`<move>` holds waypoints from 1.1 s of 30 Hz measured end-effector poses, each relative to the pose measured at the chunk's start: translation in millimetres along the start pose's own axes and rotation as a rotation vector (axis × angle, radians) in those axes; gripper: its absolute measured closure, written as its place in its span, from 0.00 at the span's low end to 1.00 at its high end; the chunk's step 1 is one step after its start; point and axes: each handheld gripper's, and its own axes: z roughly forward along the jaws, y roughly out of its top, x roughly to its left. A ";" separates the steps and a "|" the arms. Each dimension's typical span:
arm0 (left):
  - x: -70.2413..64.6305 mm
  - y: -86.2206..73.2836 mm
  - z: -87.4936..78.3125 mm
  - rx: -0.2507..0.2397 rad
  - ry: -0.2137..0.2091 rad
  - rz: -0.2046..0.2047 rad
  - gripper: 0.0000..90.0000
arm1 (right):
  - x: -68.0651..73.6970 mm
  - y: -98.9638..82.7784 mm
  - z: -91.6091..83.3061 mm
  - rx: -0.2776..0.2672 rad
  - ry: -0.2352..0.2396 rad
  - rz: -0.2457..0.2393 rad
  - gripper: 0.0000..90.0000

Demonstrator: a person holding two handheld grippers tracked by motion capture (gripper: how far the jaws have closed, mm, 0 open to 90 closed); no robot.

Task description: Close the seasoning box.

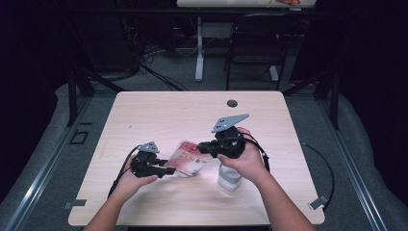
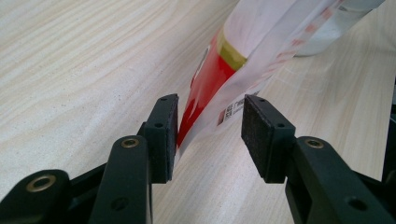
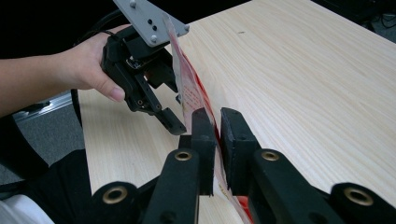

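Holding: red-and-white crinkled plastic pouch (image 1: 188, 160), lifted above the pale wooden table (image 1: 159, 115), pinched by right gripper (image 3: 217, 125). Left gripper (image 2: 210, 135) jaws apart around the pouch's edge, not pressing. Handover appears nearly complete; placement outstanding.

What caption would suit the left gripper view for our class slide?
Left claw open around the edge of a red and white plastic packet above a pale wooden table.
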 end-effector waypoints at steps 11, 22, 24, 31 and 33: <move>-7.0 7.4 -17.4 -0.050 0.003 0.041 0.62 | 2.7 3.8 5.3 0.000 0.012 -0.007 0.92; -18.2 15.4 -29.6 -0.060 0.030 0.125 0.74 | 10.7 13.8 15.1 0.020 0.016 -0.041 0.91; -17.3 15.0 -30.2 -0.051 0.032 0.126 0.77 | 11.8 14.9 16.9 0.019 0.017 -0.042 0.91; -14.8 13.7 -32.5 -0.051 0.018 0.107 0.77 | 14.1 17.8 20.3 0.020 0.022 -0.046 0.88; -14.2 13.3 -33.5 -0.055 0.013 0.104 0.77 | 15.2 18.8 21.1 0.017 0.029 -0.048 0.87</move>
